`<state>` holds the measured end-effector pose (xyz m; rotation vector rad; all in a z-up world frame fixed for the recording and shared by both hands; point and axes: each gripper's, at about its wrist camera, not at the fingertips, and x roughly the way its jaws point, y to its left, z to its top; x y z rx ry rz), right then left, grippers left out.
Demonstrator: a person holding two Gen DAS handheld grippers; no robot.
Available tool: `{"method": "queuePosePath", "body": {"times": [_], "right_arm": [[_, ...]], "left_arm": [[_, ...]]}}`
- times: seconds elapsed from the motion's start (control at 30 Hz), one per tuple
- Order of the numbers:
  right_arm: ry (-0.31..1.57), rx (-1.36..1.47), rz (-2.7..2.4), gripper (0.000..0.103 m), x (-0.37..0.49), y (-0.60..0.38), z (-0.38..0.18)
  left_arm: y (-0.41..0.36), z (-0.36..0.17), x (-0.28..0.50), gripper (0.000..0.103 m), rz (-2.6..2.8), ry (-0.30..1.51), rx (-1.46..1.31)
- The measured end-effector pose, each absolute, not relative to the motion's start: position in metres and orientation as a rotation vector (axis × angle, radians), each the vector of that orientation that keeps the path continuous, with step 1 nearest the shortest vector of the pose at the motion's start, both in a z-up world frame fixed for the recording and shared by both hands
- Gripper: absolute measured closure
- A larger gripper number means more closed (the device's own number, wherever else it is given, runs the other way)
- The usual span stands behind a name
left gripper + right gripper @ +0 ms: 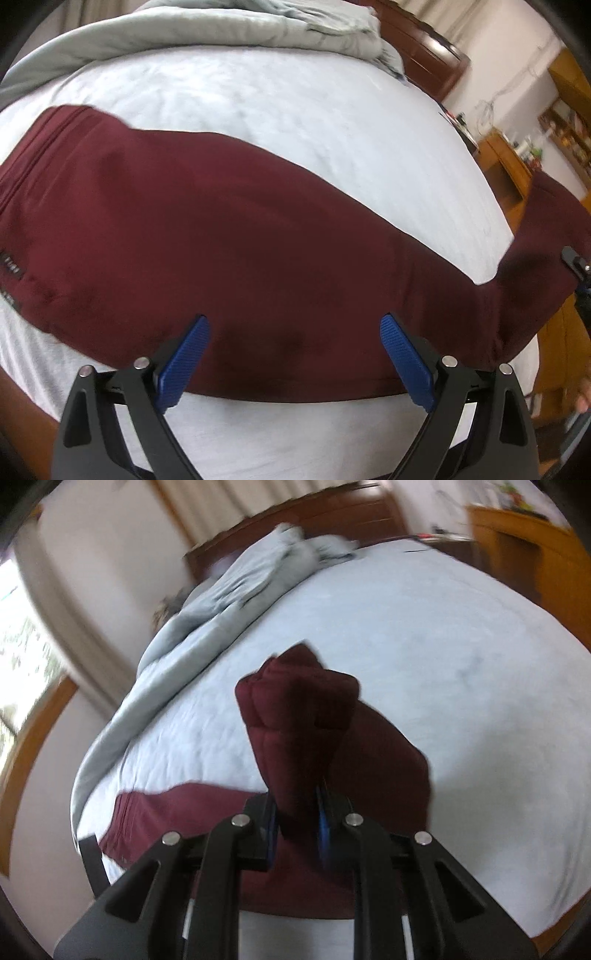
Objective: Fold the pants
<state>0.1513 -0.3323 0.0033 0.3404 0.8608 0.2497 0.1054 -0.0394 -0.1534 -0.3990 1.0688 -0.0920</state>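
Maroon pants [240, 221] lie lengthwise across the pale bed sheet [295, 110], waistband to the left. In the left wrist view my left gripper [293, 321] hovers wide open over their near edge, and its blue pads [184, 365] touch no cloth. At the right of that view the leg end rises off the bed toward my right gripper [576, 266]. In the right wrist view my right gripper [297, 801] is shut on the bunched leg end [299, 701], which stands up between its fingers above the bed. The rest of the pants [166, 812] lies below on the sheet [424, 657].
A crumpled grey blanket [221, 29] is piled at the head of the bed, by a dark wooden headboard [424, 48]. Wooden cabinets [506, 166] stand beyond the bed's right side. A window [22, 646] and curtain are on the left in the right wrist view.
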Motion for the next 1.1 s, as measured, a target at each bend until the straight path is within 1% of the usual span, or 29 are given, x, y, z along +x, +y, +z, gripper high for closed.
{"method": "queuePosePath", "body": {"times": [0.27,0.43,0.5,0.53,0.57,0.6,0.63,0.67,0.7,0.73,0.87,1.1], "right_arm": [[0.969,0.188,0.356,0.087,0.161,-0.235,-0.035],[1.073,0.114,0.385,0.086,0.153,-0.204,-0.078],[1.102,0.099,0.398,0.083,0.150,-0.199,-0.093],[1.110,0.095,0.404,0.081,0.147,-0.200,-0.098],[1.120,0.102,0.428,0.075,0.146,-0.200,-0.102],[1.128,0.115,0.458,0.060,0.143,-0.201,-0.104],[1.141,0.148,0.507,0.052,0.142,-0.202,-0.106],[1.148,0.184,0.549,0.040,0.140,-0.203,-0.107],[1.150,0.239,0.615,0.032,0.137,-0.206,-0.105],[1.151,0.282,0.672,0.030,0.136,-0.208,-0.104],[1.146,0.491,0.807,0.030,0.126,-0.242,-0.092],[1.019,0.590,0.593,0.030,0.102,-0.349,-0.067]], "left_arm": [[-0.002,-0.152,0.096,0.009,-0.065,1.049,-0.497],[0.012,-0.155,0.091,0.009,-0.085,1.055,-0.545],[0.015,-0.155,0.093,0.009,-0.103,1.057,-0.561],[0.013,-0.156,0.097,0.009,-0.109,1.060,-0.570],[0.011,-0.157,0.099,0.009,-0.124,1.065,-0.587],[0.009,-0.157,0.103,0.009,-0.135,1.071,-0.601],[0.007,-0.160,0.108,0.009,-0.153,1.082,-0.622],[0.005,-0.161,0.111,0.009,-0.172,1.090,-0.642],[0.003,-0.163,0.113,0.009,-0.191,1.099,-0.663],[0.001,-0.164,0.115,0.009,-0.207,1.105,-0.682],[-0.008,-0.175,0.122,0.009,-0.272,1.153,-0.753],[-0.033,-0.192,0.131,0.009,-0.297,1.221,-0.728]]}}
